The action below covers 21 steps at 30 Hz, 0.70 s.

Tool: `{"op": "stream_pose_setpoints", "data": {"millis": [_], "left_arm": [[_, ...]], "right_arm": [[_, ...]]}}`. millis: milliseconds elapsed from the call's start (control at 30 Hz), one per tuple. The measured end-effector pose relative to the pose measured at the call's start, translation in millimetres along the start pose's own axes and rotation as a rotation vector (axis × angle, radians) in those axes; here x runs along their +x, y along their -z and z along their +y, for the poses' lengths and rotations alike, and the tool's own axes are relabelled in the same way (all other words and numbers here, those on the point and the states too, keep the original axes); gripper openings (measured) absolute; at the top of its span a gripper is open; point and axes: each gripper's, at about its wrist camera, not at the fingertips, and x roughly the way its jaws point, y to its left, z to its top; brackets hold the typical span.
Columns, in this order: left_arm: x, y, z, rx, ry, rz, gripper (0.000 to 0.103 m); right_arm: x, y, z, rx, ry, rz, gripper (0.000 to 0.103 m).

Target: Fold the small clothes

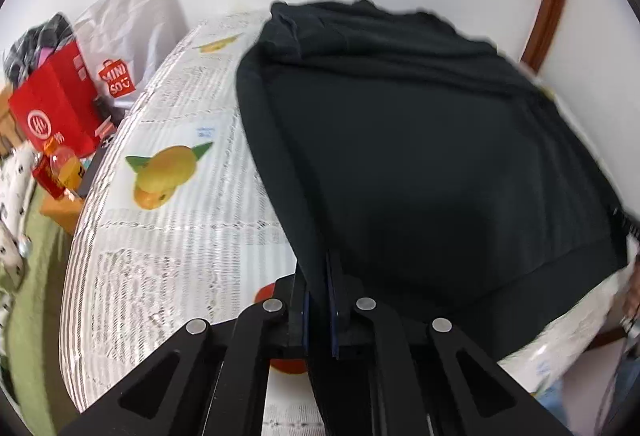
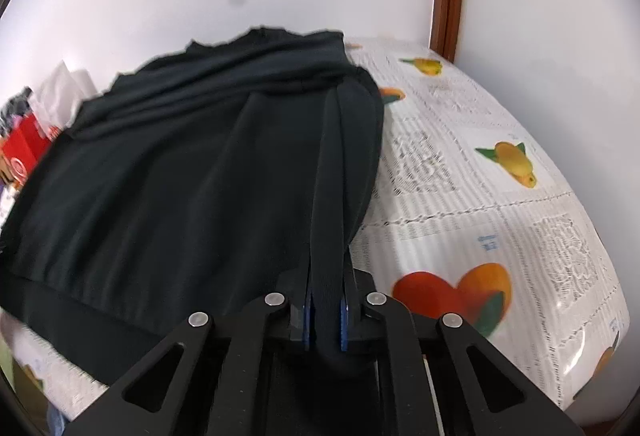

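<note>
Both tools clamped on the near edge of the dark garment (image 1: 420, 156) spread on the fruit-print table (image 1: 180, 236): left tool (image 1: 318, 300), right tool (image 2: 325, 312). Left view alone shows a red bag (image 1: 56, 108); right view shows table's right side.

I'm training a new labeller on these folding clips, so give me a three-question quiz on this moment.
1. True or false: both grippers are shut on the dark garment.
2. What covers the table?
A. plain green cloth
B. lace-patterned cover with fruit prints
C. bare wood
3. Fill in: in the left wrist view, a red ____ stands beyond the table's far left edge.

Key:
1. True. The left gripper and the right gripper each pinch a fold of the cloth between their pads.
2. B, the table cover.
3. Bag, the red bag.
</note>
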Motion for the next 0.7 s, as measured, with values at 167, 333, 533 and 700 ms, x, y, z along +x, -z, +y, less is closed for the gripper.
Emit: {"op": "stream_pose_setpoints", "data": {"millis": [167, 333, 533, 700], "left_arm": [[-53.2, -2.6, 24.4, -0.066, 0.136, -0.138, 0.006], [-91.6, -11.0, 36.9, -0.099, 0.216, -0.26, 0.006], [-106.6, -32.6, 33.6, -0.063, 0.186, -0.374, 0.006], [-92.8, -65.6, 25.4, -0.042, 0.128, -0.39, 0.006]], "right_arm": [[-51.3, -3.1, -19.8, 0.049, -0.105, -0.098, 0.008], [-96.0, -17.8, -24.4, 0.035, -0.15, -0.219, 0.007], [-109.9, -43.8, -23.4, 0.029, -0.166, -0.309, 0.007], [-95.8, -76.5, -20.5, 0.05, -0.147, -0.324, 0.007]]}}
